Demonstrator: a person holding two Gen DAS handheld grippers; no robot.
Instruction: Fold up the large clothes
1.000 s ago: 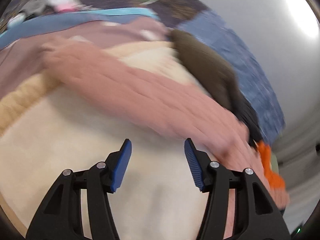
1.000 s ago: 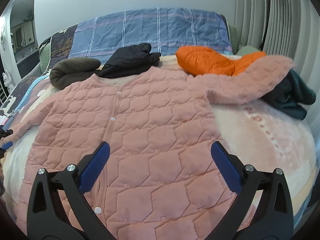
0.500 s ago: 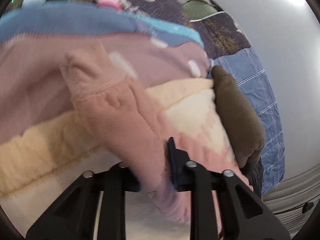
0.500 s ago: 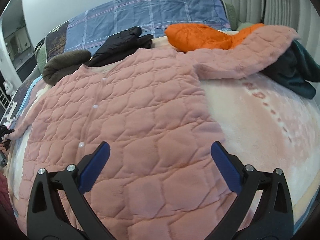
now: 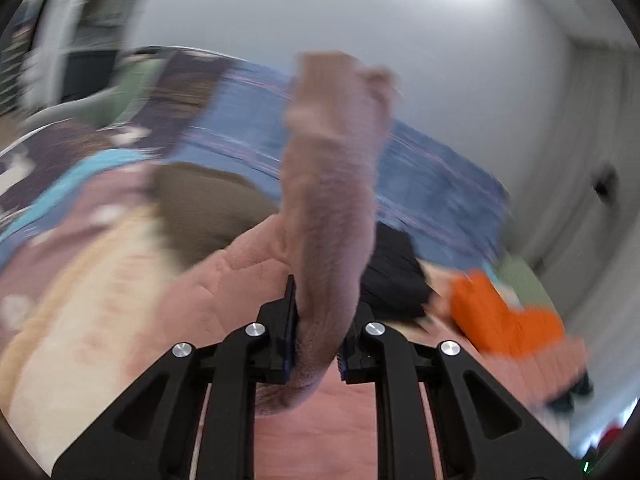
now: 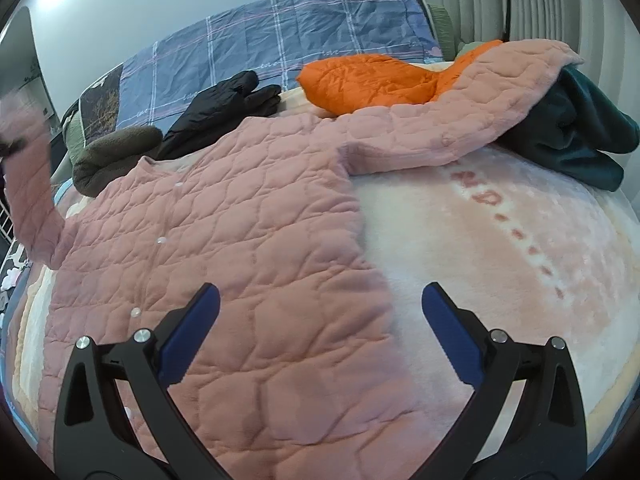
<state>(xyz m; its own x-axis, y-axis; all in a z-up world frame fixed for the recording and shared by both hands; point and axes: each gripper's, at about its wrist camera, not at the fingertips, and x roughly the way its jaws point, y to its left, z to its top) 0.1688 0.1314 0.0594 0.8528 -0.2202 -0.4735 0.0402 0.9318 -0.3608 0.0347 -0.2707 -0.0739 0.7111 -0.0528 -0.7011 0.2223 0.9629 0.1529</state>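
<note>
A: Lifting now: left gripper [image 5: 316, 344] pinches the pink jacket [image 6: 240, 260] sleeve [image 5: 328, 208], off the bed [image 6: 500, 248] since a second ago.
B: Blurry, probably folding inward. Right gripper [image 6: 320, 332] spread, empty.

Pink jacket [image 6: 248, 248], quilted all over in an irregular honeycomb stitch, with small white snaps down the front. Its sleeve [image 5: 332, 200] reads a dustier pink in the left view, though the blur there may be dulling it. Orange puffer [image 6: 368, 80] behind, bright and plain. Black padded garment [image 6: 224, 108] beside it, then an olive-brown fleece [image 6: 116, 152]. Dark teal garment [image 6: 576, 136] at the right edge. The blanket [image 6: 500, 248] underneath is cream with blush-pink bands and a row of pink marks. At the back, a blue-grey quilt [image 6: 280, 48] checked with thin white and pink lines. Gripper fingers are black with blue pads [image 6: 448, 332].
</note>
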